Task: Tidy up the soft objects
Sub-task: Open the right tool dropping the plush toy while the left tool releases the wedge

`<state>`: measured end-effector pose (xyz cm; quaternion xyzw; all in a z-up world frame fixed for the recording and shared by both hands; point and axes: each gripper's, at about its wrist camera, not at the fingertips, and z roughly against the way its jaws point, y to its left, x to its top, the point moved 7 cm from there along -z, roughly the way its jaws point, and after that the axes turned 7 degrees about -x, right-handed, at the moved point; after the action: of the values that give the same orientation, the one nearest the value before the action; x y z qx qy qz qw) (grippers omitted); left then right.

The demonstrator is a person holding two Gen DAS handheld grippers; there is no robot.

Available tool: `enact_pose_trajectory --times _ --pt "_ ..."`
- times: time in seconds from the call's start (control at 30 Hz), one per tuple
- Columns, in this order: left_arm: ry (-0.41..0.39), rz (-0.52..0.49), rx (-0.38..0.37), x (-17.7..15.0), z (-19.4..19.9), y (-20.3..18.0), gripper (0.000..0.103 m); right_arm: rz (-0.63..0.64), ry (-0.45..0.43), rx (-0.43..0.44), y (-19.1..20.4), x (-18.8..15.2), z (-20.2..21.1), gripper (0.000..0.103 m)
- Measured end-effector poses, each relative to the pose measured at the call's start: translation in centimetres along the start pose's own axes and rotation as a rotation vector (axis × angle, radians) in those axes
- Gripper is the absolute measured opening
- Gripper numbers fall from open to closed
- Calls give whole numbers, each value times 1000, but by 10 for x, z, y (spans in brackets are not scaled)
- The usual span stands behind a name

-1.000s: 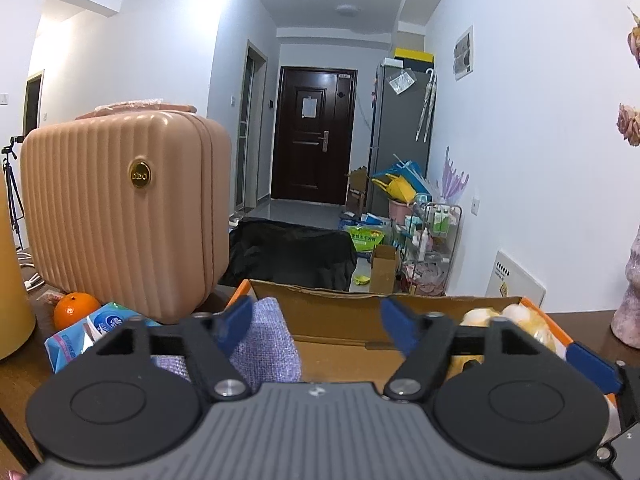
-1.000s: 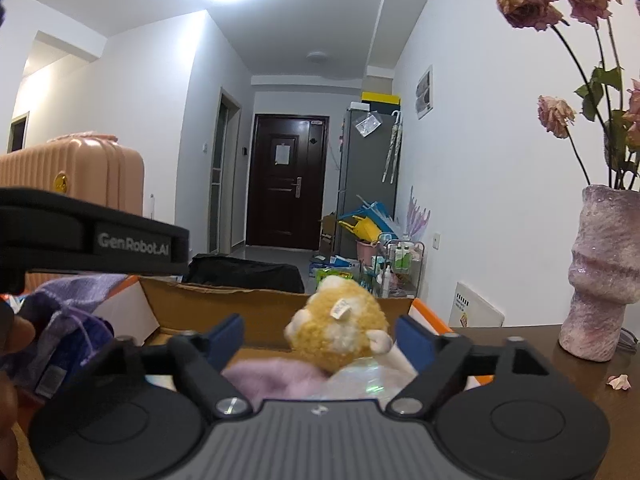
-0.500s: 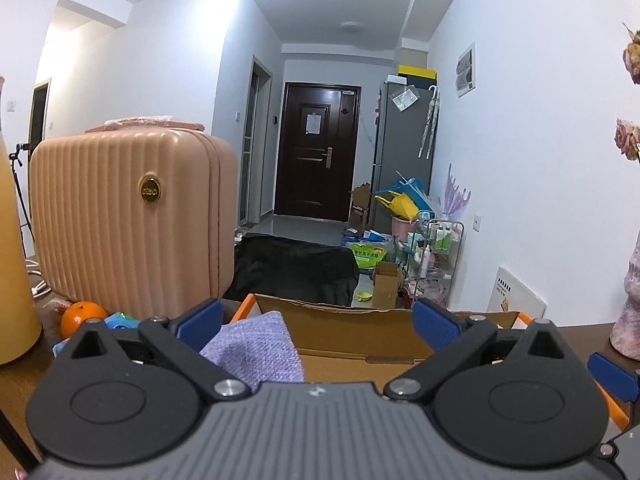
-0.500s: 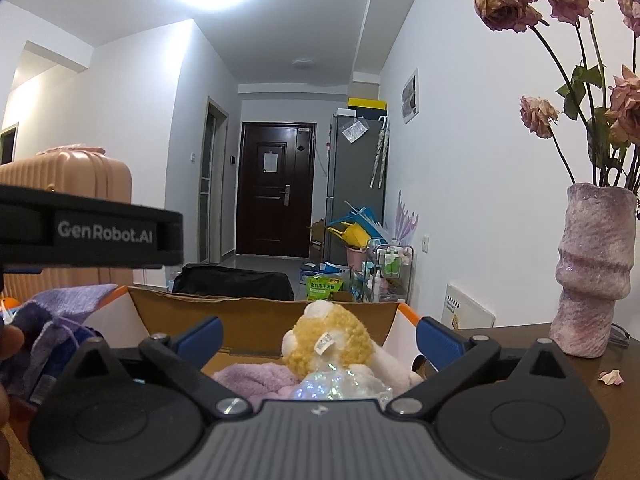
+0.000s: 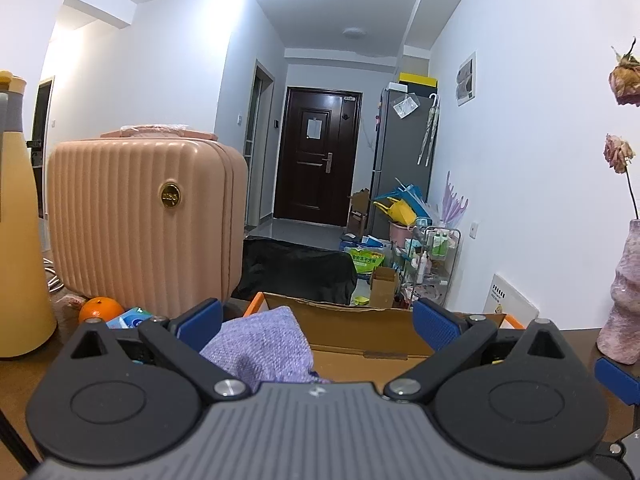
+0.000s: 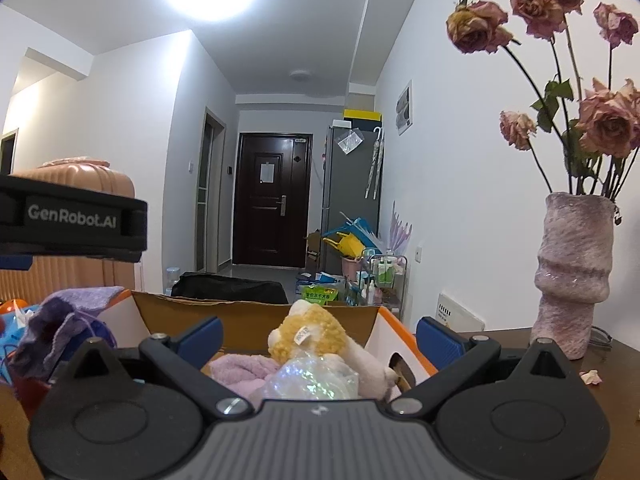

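Observation:
A cardboard box (image 5: 360,328) with orange-and-white flaps stands on the wooden table in front of both grippers. My left gripper (image 5: 316,322) is open wide; a purple knitted cloth (image 5: 260,350) lies at the box's left side between its blue pads, untouched. My right gripper (image 6: 318,334) is open too. Between its fingers, inside the box (image 6: 256,320), sit a yellow and white plush toy (image 6: 312,334), a lilac fluffy cloth (image 6: 240,372) and a shiny plastic bag (image 6: 312,380). The purple cloth (image 6: 68,320) drapes over the box's left flap there.
A pink ribbed suitcase (image 5: 140,224) stands left of the box, with an orange (image 5: 100,308), a blue tissue pack (image 5: 130,318) and a yellow bottle (image 5: 20,240) near it. A pink vase (image 6: 572,276) of dried roses stands at the right. The left gripper's body (image 6: 72,220) crosses the right view.
Both grippers' jaws spread wider, letting go of the purple cloth and the plush toy. Both have drawn back a little from the box, so the contents sit lower and farther off.

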<state>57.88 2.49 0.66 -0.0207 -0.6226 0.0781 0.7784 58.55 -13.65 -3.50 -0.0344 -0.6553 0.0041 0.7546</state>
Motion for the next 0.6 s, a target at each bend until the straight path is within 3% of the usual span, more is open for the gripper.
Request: enact_pose_trajectory --times 0.6 --pt "12 -15 -14 -13 51 3 103 17 -9 -31 -27 -7 54 103"
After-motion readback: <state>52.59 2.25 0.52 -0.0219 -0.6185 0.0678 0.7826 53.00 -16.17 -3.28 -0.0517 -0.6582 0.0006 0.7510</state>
